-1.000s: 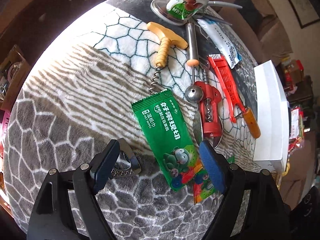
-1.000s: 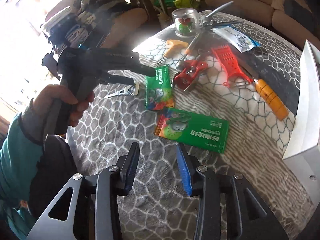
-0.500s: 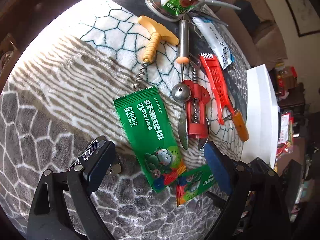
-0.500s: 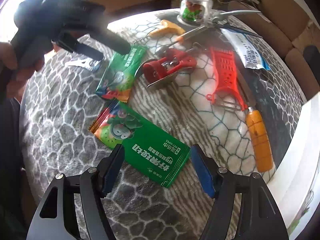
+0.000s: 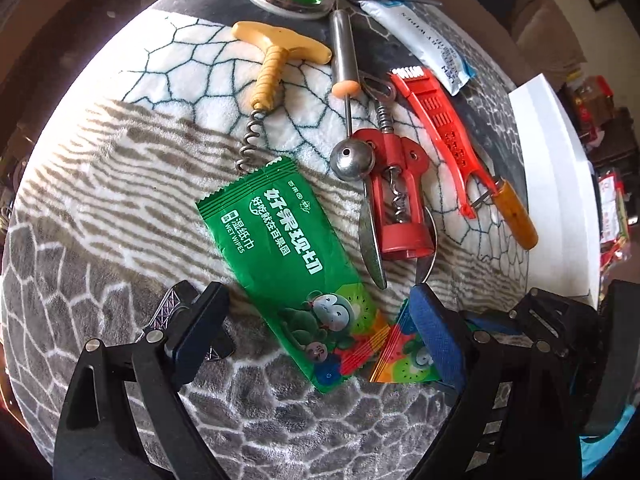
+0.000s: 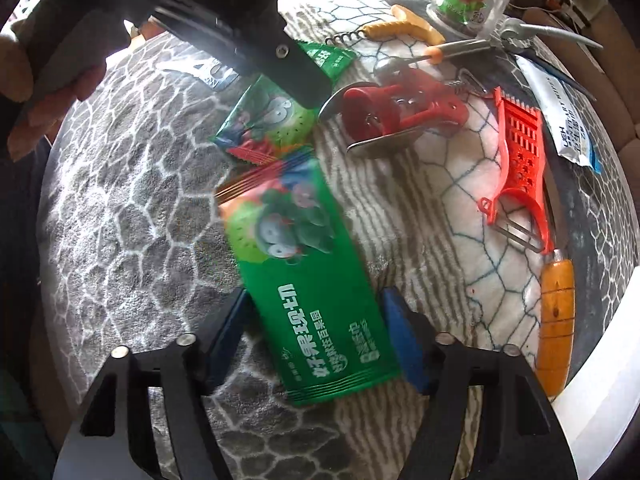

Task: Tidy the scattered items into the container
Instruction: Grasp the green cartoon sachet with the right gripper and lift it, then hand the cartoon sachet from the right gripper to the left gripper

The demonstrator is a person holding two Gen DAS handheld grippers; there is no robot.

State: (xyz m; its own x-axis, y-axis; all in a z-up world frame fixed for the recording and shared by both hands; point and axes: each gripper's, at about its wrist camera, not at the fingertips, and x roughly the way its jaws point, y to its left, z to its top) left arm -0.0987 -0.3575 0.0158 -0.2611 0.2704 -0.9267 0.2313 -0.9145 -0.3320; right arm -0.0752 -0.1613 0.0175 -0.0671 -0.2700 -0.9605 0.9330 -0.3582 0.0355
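Both grippers are pointing steeply down at the patterned blanket [image 5: 120, 184]. The right gripper [image 6: 316, 326] is straddling one green wet-wipes packet [image 6: 310, 308], its jaws closing around the packet's printed end, pads not quite squeezing it yet. The left gripper [image 5: 320, 320] is hanging wide apart over the other green wet-wipes packet [image 5: 280, 260], gripping nothing. The white container [image 5: 560, 184] is sitting at the blanket's right edge, well apart from both packets.

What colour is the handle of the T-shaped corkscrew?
Pale yellow. The corkscrew handle shows best in the left wrist view, near the table's far edge.
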